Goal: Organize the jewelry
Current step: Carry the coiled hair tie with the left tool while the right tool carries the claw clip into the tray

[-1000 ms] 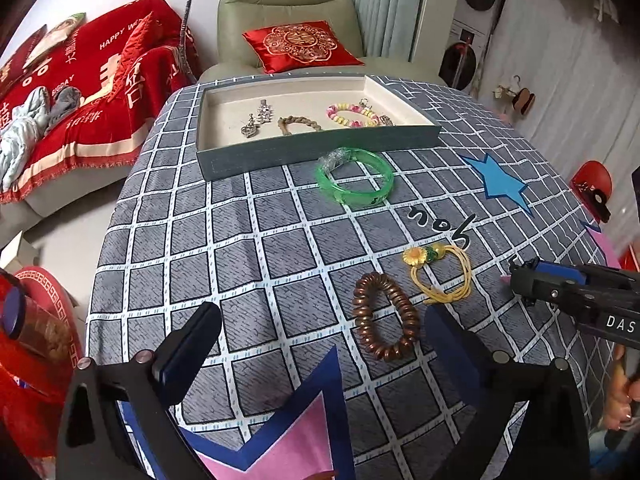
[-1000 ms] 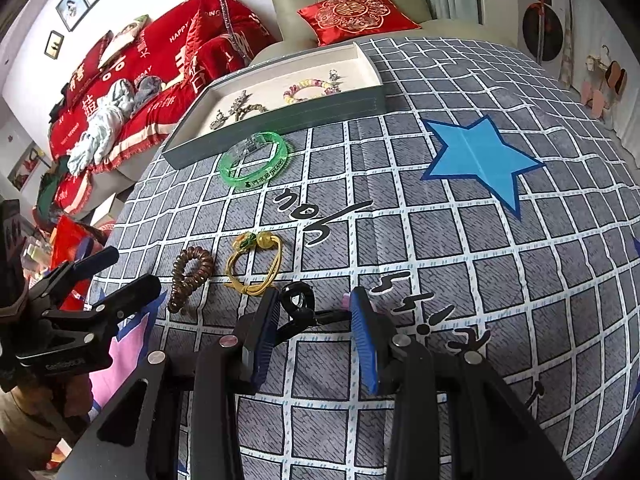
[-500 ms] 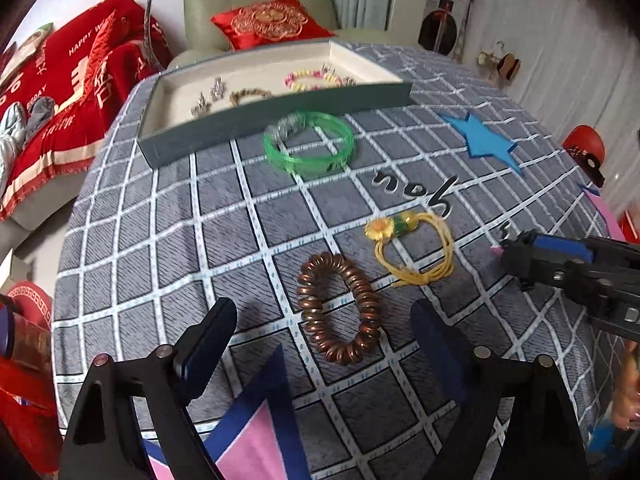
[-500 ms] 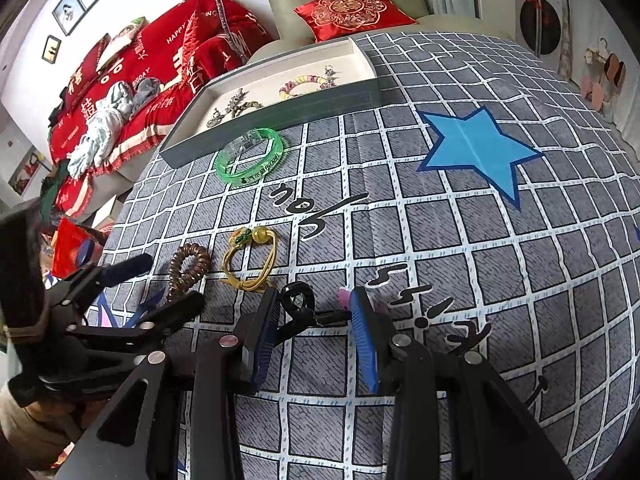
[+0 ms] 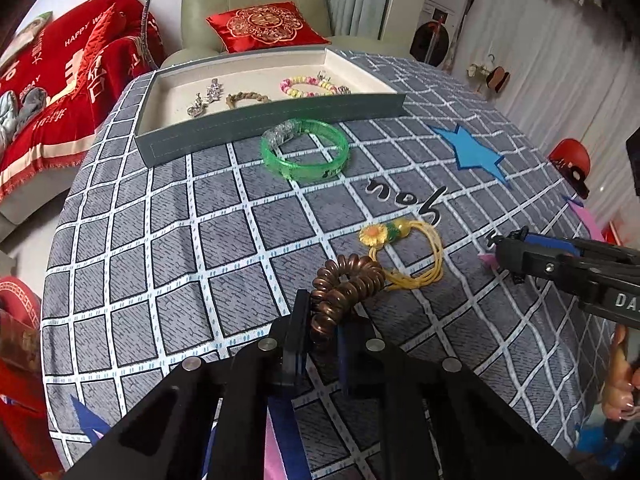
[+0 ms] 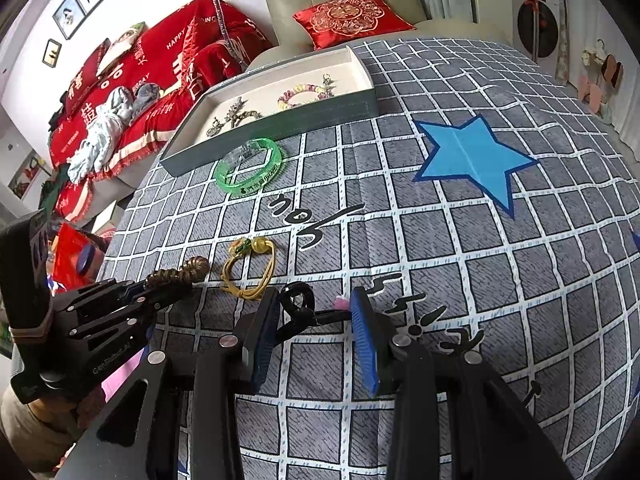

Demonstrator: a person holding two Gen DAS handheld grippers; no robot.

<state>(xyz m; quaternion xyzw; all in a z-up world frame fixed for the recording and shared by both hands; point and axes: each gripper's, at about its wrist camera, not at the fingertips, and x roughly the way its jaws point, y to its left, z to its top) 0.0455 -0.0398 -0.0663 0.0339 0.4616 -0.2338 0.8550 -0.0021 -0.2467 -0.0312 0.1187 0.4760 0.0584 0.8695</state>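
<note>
A brown bead bracelet point(image 5: 348, 280) is bunched and lifted at one end between the pads of my left gripper point(image 5: 324, 320), whose jaws are closing on it. The right wrist view shows the same bracelet point(image 6: 180, 274) at the left gripper's point(image 6: 136, 292) tips. Touching it lies a yellow cord bracelet point(image 5: 416, 256) with a flower charm. A green bangle point(image 5: 304, 154) rests in front of the grey tray point(image 5: 260, 120), which holds a pink-yellow bead bracelet point(image 5: 308, 86) and silver pieces point(image 5: 204, 98). My right gripper point(image 6: 314, 308) is shut on a small black looped piece point(image 6: 296, 300) with a pink tip.
The round table wears a grey checked cloth with a blue star point(image 6: 472, 156). Behind the tray stand a green armchair with a red cushion point(image 5: 264, 24) and a red-covered sofa point(image 5: 60, 80). A person's hand point(image 5: 620, 380) shows at the right edge.
My left gripper came forward over the brown bead bracelet and its wide jaws closed on it, bunching it up. The right gripper kept still with the black piece.
</note>
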